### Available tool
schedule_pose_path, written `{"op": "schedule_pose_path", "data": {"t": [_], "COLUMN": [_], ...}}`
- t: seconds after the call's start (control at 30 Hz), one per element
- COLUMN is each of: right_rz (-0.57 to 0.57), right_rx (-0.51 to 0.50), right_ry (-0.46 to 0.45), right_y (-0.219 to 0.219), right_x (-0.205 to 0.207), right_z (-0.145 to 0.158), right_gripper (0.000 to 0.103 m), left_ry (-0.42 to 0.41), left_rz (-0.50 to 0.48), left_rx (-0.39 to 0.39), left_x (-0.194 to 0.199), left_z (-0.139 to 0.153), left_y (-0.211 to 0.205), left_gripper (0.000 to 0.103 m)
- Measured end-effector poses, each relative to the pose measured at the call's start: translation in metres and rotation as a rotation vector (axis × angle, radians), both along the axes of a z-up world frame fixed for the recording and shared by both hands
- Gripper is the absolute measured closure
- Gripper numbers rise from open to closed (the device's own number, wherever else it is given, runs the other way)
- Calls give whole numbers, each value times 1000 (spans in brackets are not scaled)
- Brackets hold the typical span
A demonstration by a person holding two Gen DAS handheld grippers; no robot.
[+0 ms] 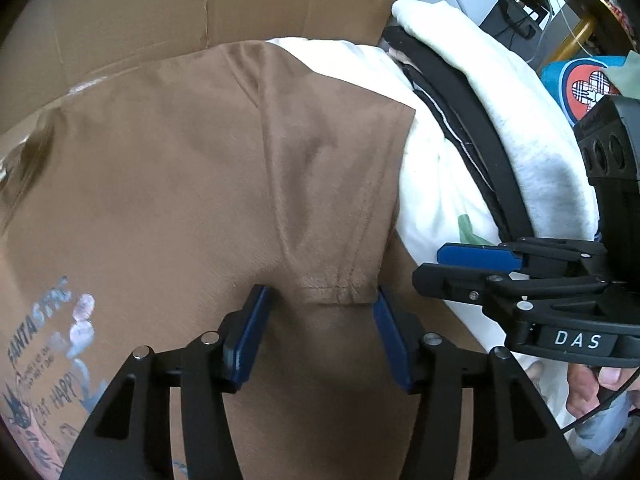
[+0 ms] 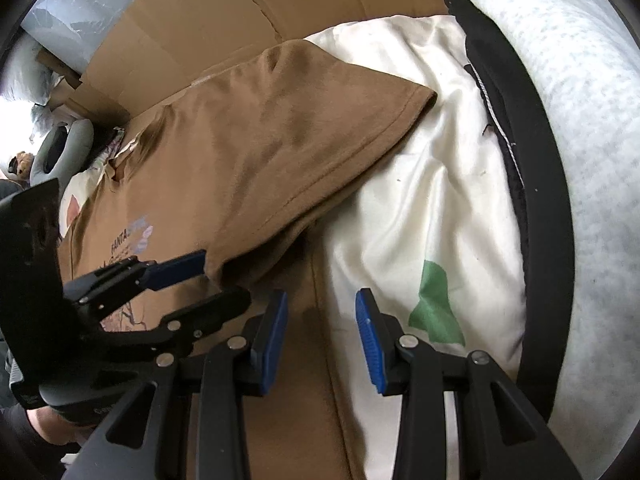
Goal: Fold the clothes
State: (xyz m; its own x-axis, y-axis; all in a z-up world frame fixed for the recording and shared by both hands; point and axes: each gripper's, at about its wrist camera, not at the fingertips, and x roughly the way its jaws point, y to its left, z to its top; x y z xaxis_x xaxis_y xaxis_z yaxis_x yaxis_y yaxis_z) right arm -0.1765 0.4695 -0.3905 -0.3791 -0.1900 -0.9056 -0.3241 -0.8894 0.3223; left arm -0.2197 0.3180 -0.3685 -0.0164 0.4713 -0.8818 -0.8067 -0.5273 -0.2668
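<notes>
Brown T-shirt (image 1: 192,168) lies print-up on the cardboard sheet (image 1: 132,12), its sleeve folded in over the body, likely to square it before the next fold. Left gripper (image 1: 316,320) tilts steeply down at the sleeve hem, fingers apart, nothing pinched. Right gripper (image 2: 322,320) also pitched down over the shirt's side edge beside the white cloth (image 2: 420,200), fingers apart, empty.

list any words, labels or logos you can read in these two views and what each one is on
"DAS": white letters on a black label on the right gripper, left wrist view.
"FANTAS...": start of the print on the brown t-shirt; its ending is washed out.
"HAPP": lower in the same print; the other small lines are too blurred to read.
Round blue, red and white logo on a blue item: no readable text.
</notes>
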Motion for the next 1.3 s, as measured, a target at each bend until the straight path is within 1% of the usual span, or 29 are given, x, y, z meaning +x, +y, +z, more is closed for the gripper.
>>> {"op": "schedule_pose_path", "data": {"t": [0.13, 0.2, 0.3, 0.4, 0.5, 0.53, 0.63, 0.73, 0.87, 0.93, 1.0, 1.07, 1.13, 1.3], "right_rz": [3, 7, 21, 32, 41, 49, 71, 75, 90, 94, 93, 94, 95, 107], "right_rx": [5, 10, 25, 40, 55, 63, 84, 80, 89, 94, 93, 92, 91, 98], "right_ry": [-7, -4, 10, 23, 25, 24, 22, 24, 29, 31, 31, 32, 33, 29], "right_y": [-1, -2, -5, -7, -10, -12, -15, -14, -13, -13, -13, -13, -13, -14], "right_x": [-2, -3, -6, -14, -23, -24, -29, -29, -28, -26, -25, -26, -27, -30], "right_z": [-6, -6, -5, -5, -7, -7, -9, -10, -9, -9, -9, -10, -10, -11], "right_gripper": [69, 69, 69, 69, 69, 69, 69, 69, 70, 71, 71, 71, 71, 71], "left_ry": [43, 37, 60, 60, 54, 52, 42, 21, 21, 35, 44, 38, 55, 91], "left_rz": [-24, -16, -11, -21, -29, -32, -50, -56, -63, -60, -53, -62, -71, -103], "left_rx": [-1, 40, 87, 108, 125, 127, 110, 97, 78, 78, 59, 47, 46, 2], "left_x": [-1, -3, -4, -5, -4, -4, -1, 1, 3, 4, 3, 3, 5, 7], "left_z": [3, 9, 19, 21, 26, 27, 23, 19, 14, 13, 10, 7, 7, 2], "left_y": [1, -2, -6, -4, -6, -6, -1, -1, -1, 0, 1, 2, 2, 7], "left_gripper": [49, 49, 49, 50, 61, 64, 64, 64, 64, 64, 64, 64, 64, 64]}}
